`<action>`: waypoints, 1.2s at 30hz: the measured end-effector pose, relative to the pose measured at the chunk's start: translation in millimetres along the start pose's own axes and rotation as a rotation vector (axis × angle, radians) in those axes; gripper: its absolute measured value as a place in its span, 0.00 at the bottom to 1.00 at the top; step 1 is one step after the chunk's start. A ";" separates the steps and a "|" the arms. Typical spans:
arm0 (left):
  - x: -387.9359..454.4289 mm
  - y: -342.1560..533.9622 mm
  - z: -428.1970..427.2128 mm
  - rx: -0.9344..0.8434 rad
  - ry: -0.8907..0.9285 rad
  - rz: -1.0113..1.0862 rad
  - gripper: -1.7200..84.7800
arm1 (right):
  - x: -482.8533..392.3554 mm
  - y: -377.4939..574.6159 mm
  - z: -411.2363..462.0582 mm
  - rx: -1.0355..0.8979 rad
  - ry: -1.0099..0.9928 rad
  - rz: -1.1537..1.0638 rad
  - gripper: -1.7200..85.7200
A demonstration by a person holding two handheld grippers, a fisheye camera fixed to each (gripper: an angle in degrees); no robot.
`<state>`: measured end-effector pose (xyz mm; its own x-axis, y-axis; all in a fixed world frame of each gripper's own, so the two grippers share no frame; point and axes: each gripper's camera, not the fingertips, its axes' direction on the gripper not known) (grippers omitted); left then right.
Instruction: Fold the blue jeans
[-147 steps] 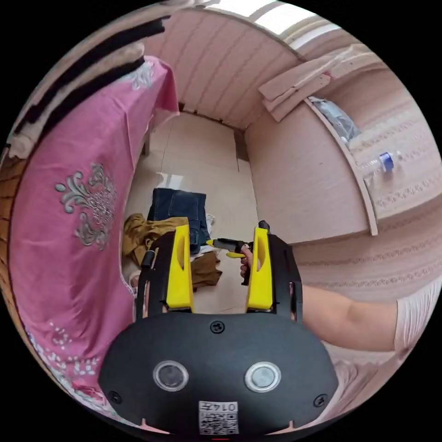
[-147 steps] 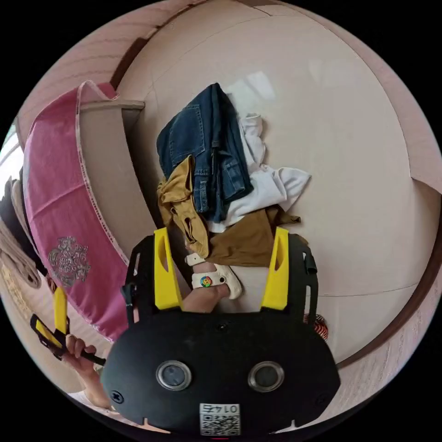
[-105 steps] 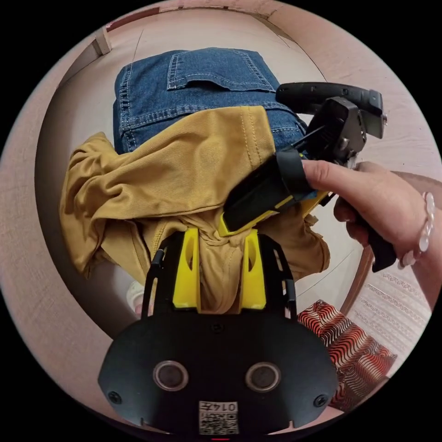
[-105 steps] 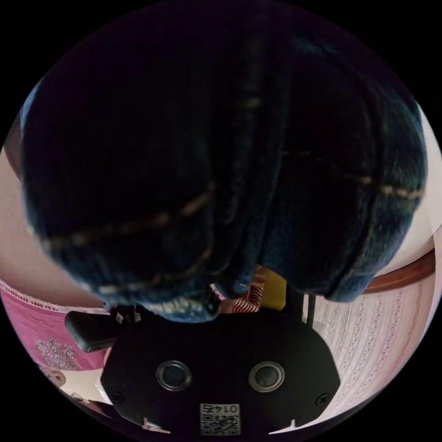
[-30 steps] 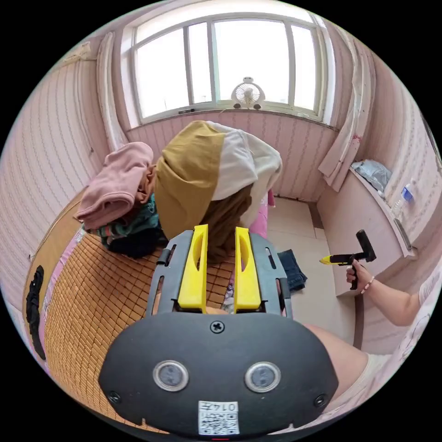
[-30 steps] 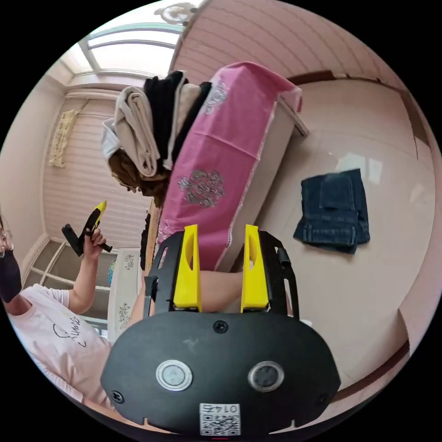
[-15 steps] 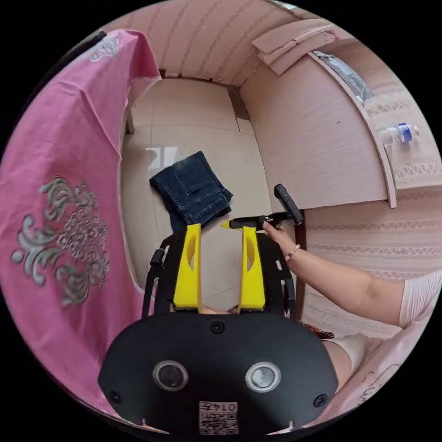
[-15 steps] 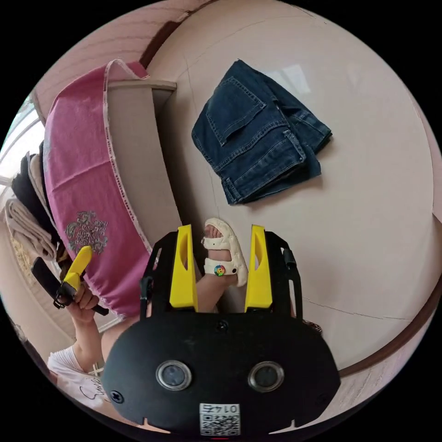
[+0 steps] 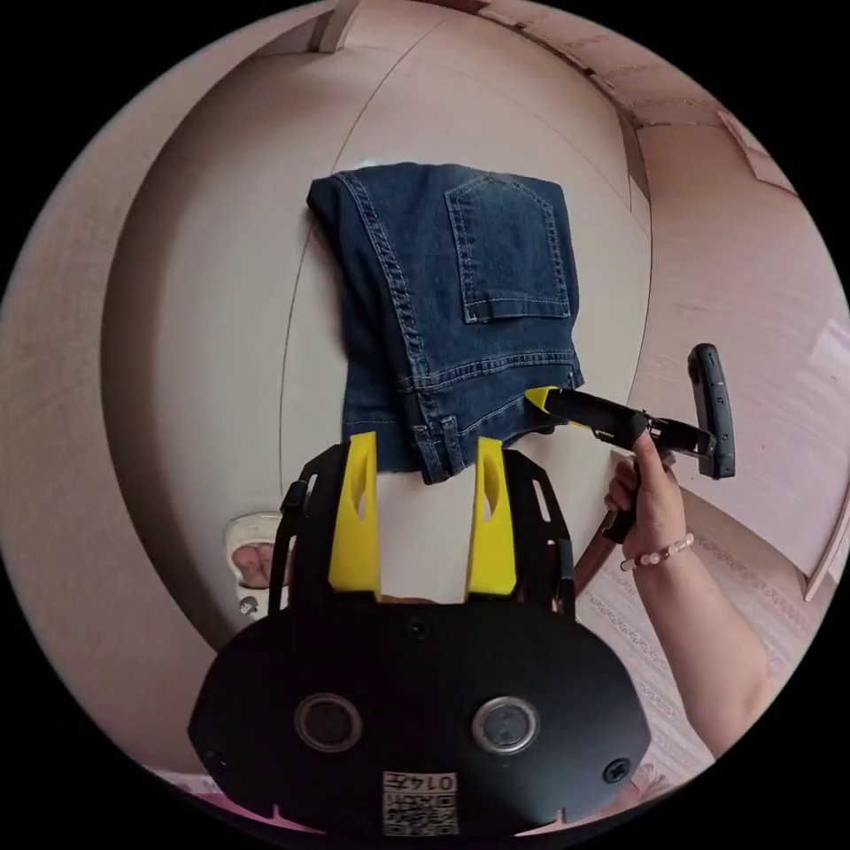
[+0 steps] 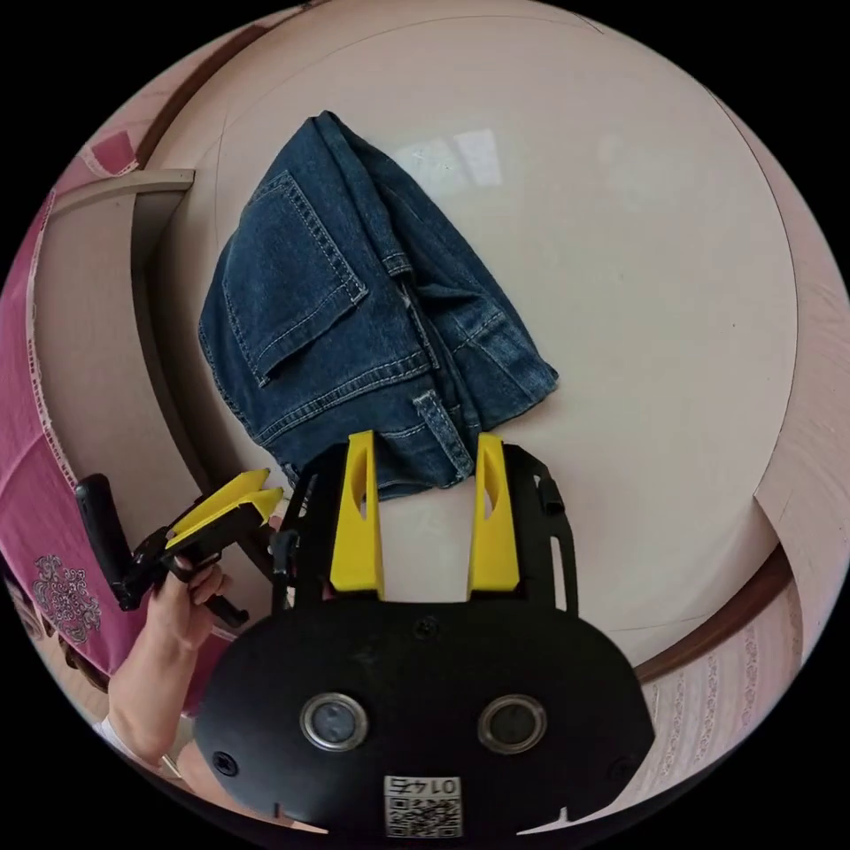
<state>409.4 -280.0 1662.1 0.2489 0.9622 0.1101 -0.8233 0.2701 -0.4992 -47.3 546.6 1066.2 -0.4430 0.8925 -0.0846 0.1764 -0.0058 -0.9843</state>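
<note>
Currently, the folded blue denim jeans (image 9: 452, 301) (image 10: 354, 319) are lying on the pale tiled floor (image 9: 204, 292) (image 10: 637, 292), a back pocket facing up. The yellow-jawed left gripper (image 9: 423, 460) is being held just over the jeans' near edge, jaws parted and empty. The yellow-jawed right gripper (image 10: 423, 460) is likewise being held open above that edge, nothing being gripped. A pink patterned cloth (image 10: 35, 531) is hanging beside the floor.
</note>
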 end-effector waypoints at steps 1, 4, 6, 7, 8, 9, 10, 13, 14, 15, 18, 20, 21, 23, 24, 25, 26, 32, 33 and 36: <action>6.6 -2.7 6.8 -0.023 -0.016 0.016 0.18 | -0.5 1.9 0.1 0.002 0.001 -0.004 0.16; 13.4 -3.6 22.8 -0.136 0.031 -0.040 0.12 | -2.2 20.3 -3.8 0.014 -0.116 -0.053 0.09; 10.9 2.8 28.8 -0.256 0.071 -0.130 0.09 | -6.2 40.7 -13.0 0.003 -0.220 -0.135 0.08; 11.7 12.5 18.3 -0.221 0.117 -0.141 0.08 | -7.3 46.6 -17.3 0.005 -0.241 -0.156 0.08; 12.1 18.2 12.1 -0.204 0.144 -0.152 0.08 | -9.9 59.3 -28.8 0.019 -0.305 -0.212 0.08; 14.9 30.2 -1.7 -0.169 0.206 -0.163 0.08 | -12.7 72.4 -41.5 0.026 -0.375 -0.255 0.07; 21.0 44.5 -18.1 -0.122 0.252 -0.169 0.08 | -14.8 79.6 -48.5 0.031 -0.413 -0.280 0.07; 47.3 87.2 -68.9 0.031 0.325 -0.165 0.08 | -34.0 122.3 -85.7 0.066 -0.502 -0.404 0.06; 54.5 97.5 -79.9 0.059 0.326 -0.154 0.07 | -42.6 140.9 -101.7 0.089 -0.519 -0.450 0.06; 71.9 119.8 -104.9 0.133 0.315 -0.098 0.07 | -50.7 160.6 -118.5 0.117 -0.543 -0.497 0.05; 118.1 178.2 -175.9 0.235 0.269 0.086 0.06 | -66.7 218.4 -165.1 0.199 -0.619 -0.621 0.05; 145.0 227.8 -222.7 0.312 0.291 0.157 0.06 | -71.9 261.0 -197.0 0.247 -0.689 -0.688 0.04; 167.4 267.6 -256.2 0.371 0.277 0.220 0.06 | -74.8 293.7 -219.5 0.277 -0.728 -0.736 0.04; 206.4 339.9 -311.8 0.538 0.203 0.361 0.06 | -79.4 348.9 -255.1 0.319 -0.765 -0.818 0.03; 230.1 387.0 -346.9 0.576 0.169 0.393 0.06 | -82.5 388.9 -279.7 0.347 -0.795 -0.884 0.03; 250.1 436.6 -377.7 0.624 0.208 0.432 0.06 | -84.2 409.5 -291.7 0.361 -0.820 -0.932 0.03; 260.3 463.2 -391.5 0.671 0.211 0.456 0.06 | -87.9 448.9 -314.4 0.376 -0.893 -1.022 0.03; 352.9 708.5 -505.3 1.062 0.204 0.531 0.05 | -141.7 636.0 -411.2 0.431 -1.050 -1.511 0.03; 371.1 756.1 -525.2 1.145 0.163 0.553 0.05 | -155.1 668.7 -427.1 0.447 -1.082 -1.592 0.03; 409.4 871.5 -578.2 1.365 0.035 0.570 0.05 | -206.0 749.3 -456.6 0.451 -1.148 -1.742 0.03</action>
<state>88.7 330.0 775.2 -0.2694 0.9511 0.1512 -0.6391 -0.2940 0.7107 577.5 564.3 416.7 -0.1129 -0.4969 0.8604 -0.9934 0.0762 -0.0863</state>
